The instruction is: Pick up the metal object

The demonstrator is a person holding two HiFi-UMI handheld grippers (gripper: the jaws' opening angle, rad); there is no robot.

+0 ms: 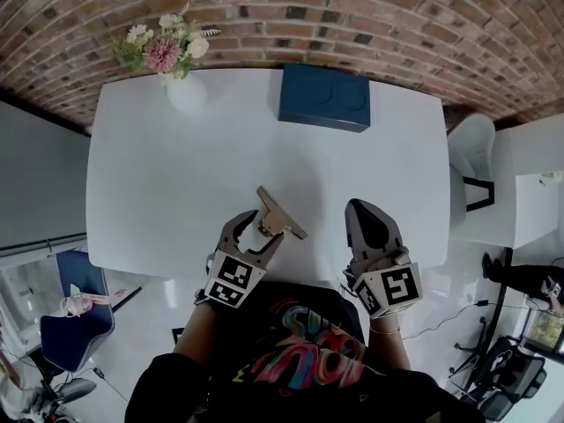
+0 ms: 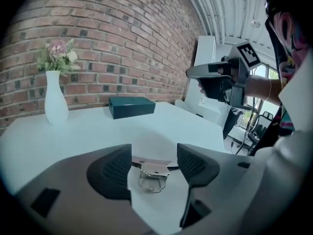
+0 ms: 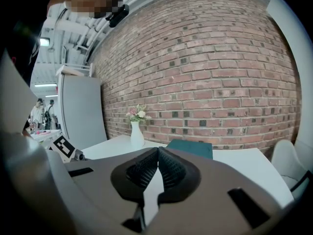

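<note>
A small metal object (image 1: 280, 218), a tan flat bracket with a wire loop, lies on the white table (image 1: 176, 174) near its front edge. My left gripper (image 1: 257, 238) is open around its near end. In the left gripper view the metal object (image 2: 153, 174) rests on the table between the two dark pads (image 2: 115, 169), with a gap on each side. To the right, my right gripper (image 1: 370, 223) hovers over the table with its jaws shut and nothing in them. In the right gripper view its pads (image 3: 172, 168) meet at the tip.
A dark blue box (image 1: 324, 97) sits at the table's far edge. A white vase with flowers (image 1: 181, 82) stands at the far left. A white chair (image 1: 471, 161) is beside the table's right side. A brick wall runs behind.
</note>
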